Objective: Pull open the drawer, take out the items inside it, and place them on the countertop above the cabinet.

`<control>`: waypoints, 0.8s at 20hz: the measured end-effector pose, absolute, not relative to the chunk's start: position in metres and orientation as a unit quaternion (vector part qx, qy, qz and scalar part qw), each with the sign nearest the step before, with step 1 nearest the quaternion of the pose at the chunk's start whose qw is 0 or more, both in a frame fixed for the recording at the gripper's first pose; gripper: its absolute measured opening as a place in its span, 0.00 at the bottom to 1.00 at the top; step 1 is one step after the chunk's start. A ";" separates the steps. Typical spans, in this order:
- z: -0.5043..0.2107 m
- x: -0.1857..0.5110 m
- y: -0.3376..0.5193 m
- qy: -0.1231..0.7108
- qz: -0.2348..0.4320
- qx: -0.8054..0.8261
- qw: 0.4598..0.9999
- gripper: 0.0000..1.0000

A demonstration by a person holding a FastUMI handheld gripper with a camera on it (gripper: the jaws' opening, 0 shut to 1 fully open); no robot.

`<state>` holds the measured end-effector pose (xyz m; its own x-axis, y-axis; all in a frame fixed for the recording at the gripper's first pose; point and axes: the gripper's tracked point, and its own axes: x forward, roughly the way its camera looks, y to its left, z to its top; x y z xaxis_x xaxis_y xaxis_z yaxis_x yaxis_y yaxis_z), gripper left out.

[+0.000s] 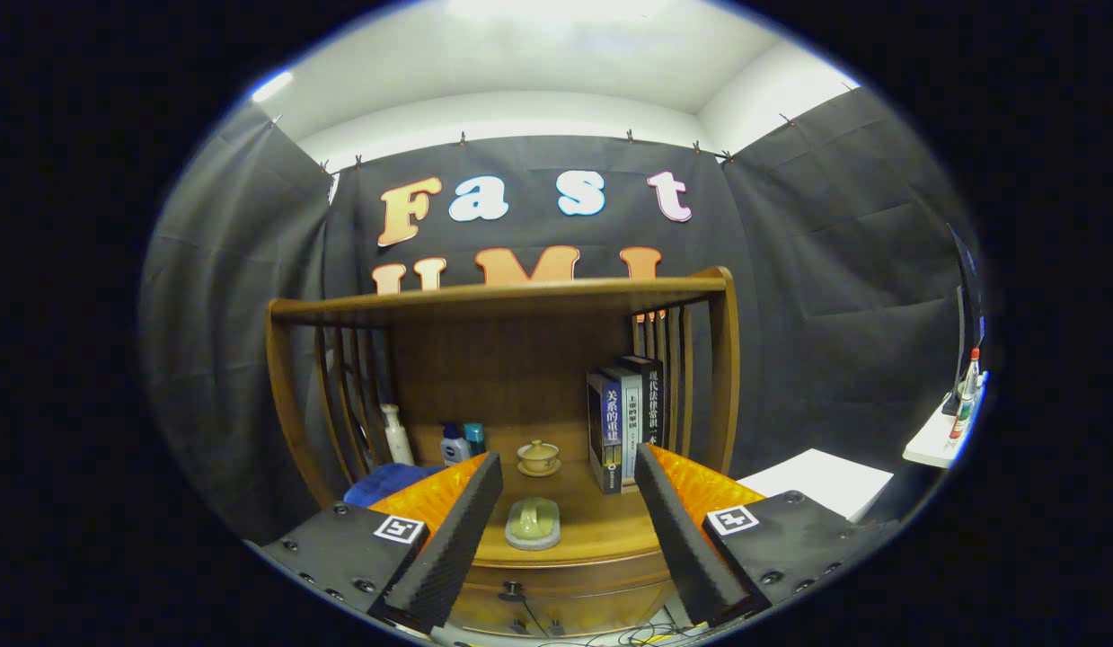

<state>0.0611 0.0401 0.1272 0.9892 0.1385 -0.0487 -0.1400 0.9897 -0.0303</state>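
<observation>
My gripper (569, 460) is open, fingers spread wide, held in front of a wooden cabinet (282, 377). Between the fingers, on the countertop (601, 530), lies a pale green item on a grey dish (533, 524). Beyond it stands a small lidded tea cup on a saucer (538, 456). Below the countertop's front edge is the drawer front (574, 589) with a dark knob (513, 591); it looks shut and its inside is hidden. Nothing is held between the fingers.
Upright books (623, 422) stand at the right of the countertop. At the back left are a white bottle (396, 434), two small blue bottles (462, 442) and a blue cloth (385, 481). A shelf board (502, 299) spans overhead. A white table (825, 481) sits to the right.
</observation>
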 end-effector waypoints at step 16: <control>0.131 0.047 0.054 0.028 0.054 -0.017 0.998 0.98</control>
<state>0.0471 0.0543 0.1305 0.9925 0.1078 -0.0568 -0.1097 0.9935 -0.0317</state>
